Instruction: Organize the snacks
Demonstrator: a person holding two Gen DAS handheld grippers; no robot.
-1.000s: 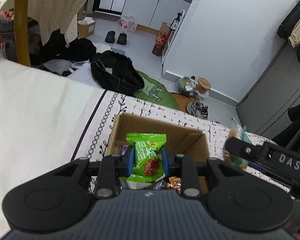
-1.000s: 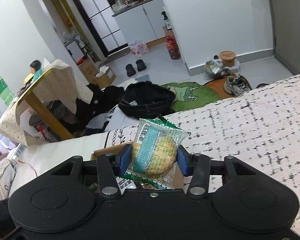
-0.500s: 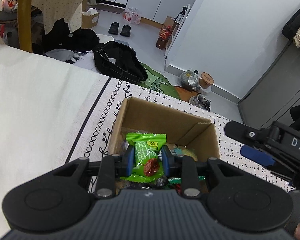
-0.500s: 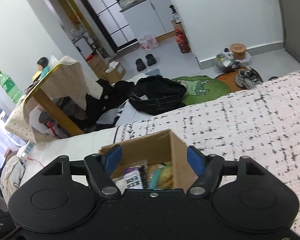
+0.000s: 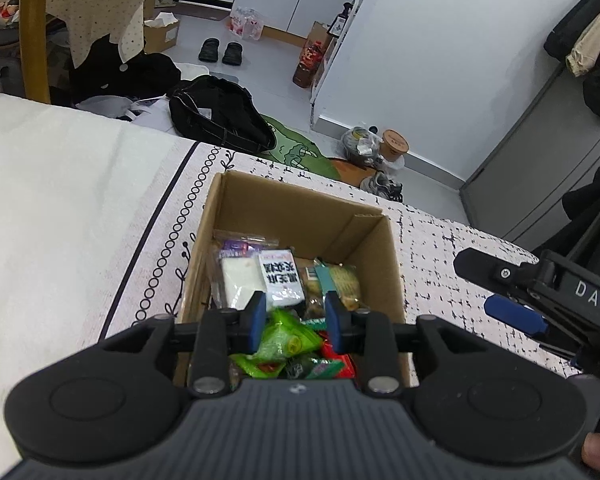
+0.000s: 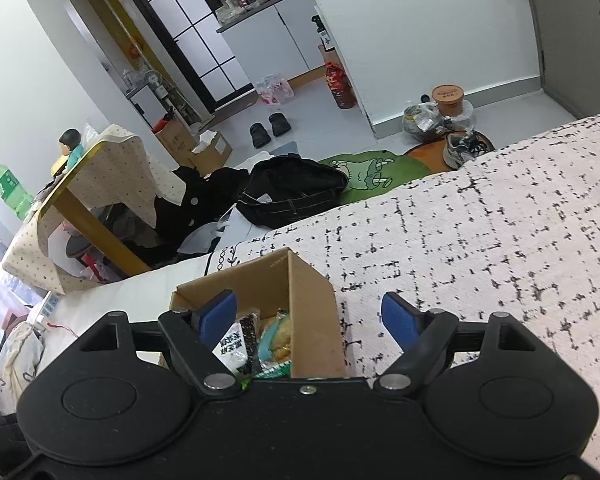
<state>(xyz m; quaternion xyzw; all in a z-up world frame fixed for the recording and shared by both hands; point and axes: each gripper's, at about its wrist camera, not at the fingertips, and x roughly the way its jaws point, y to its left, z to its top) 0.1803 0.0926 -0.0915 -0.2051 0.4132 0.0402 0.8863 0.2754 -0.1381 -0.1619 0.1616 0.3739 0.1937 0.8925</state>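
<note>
My left gripper (image 5: 296, 322) stands over the open brown cardboard box (image 5: 236, 200), jaws just parted, pads clear of the green snack packet (image 5: 286, 338) lying among the box's snacks. My right gripper (image 6: 310, 318), just widened, is spread empty beside the box.

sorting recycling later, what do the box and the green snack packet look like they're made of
The box looks like plain brown corrugated cardboard, matte, with raw cut edges and a folded inner flap. The green snack packet looks like thin glossy plastic film: it shines and crinkles, though it is blurred here, so a foil lining cannot be ruled out.
</note>
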